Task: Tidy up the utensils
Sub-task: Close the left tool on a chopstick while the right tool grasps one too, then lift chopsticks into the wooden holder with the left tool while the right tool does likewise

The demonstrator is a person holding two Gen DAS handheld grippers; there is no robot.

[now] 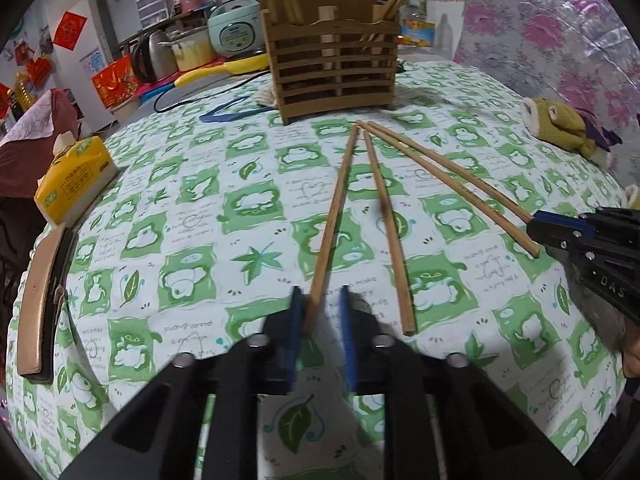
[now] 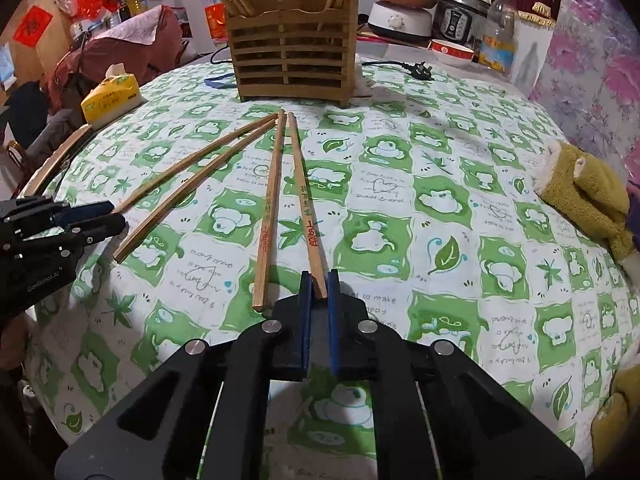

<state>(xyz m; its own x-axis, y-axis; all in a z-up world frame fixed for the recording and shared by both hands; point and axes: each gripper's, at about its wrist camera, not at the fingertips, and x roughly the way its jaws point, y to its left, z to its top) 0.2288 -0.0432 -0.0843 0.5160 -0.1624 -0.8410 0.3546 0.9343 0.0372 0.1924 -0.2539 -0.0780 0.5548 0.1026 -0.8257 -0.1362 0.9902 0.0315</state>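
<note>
Green-and-white checked cloth [image 1: 208, 208] covers the table, and four long bamboo chopsticks fan out across it, tips meeting just in front of the slatted wooden utensil holder [image 1: 334, 68] at the far side. Left tool [image 1: 320, 300] is low at the near end of the leftmost plain chopstick [image 1: 334, 216]; the stick's end sits against the left blue pad with a gap to the other pad, so whether it is gripped, I cannot tell. Right tool [image 2: 319, 280] has its blue pads closed on the end of the rightmost printed chopstick [image 2: 302, 196], red lettering showing on the shaft. Between them lie a second plain chopstick [image 1: 386, 220] and a second printed chopstick [image 2: 270, 208], loose on the cloth. More chopsticks stand upright in the holder's left and right compartments. Around the edges: a yellow tissue pack [image 1: 76, 178] at the left rim, an olive plush toy [image 2: 588, 196] at the right, and a blue strap [image 1: 224, 114] near the holder's left foot. The path from sticks to holder is open cloth.
</note>
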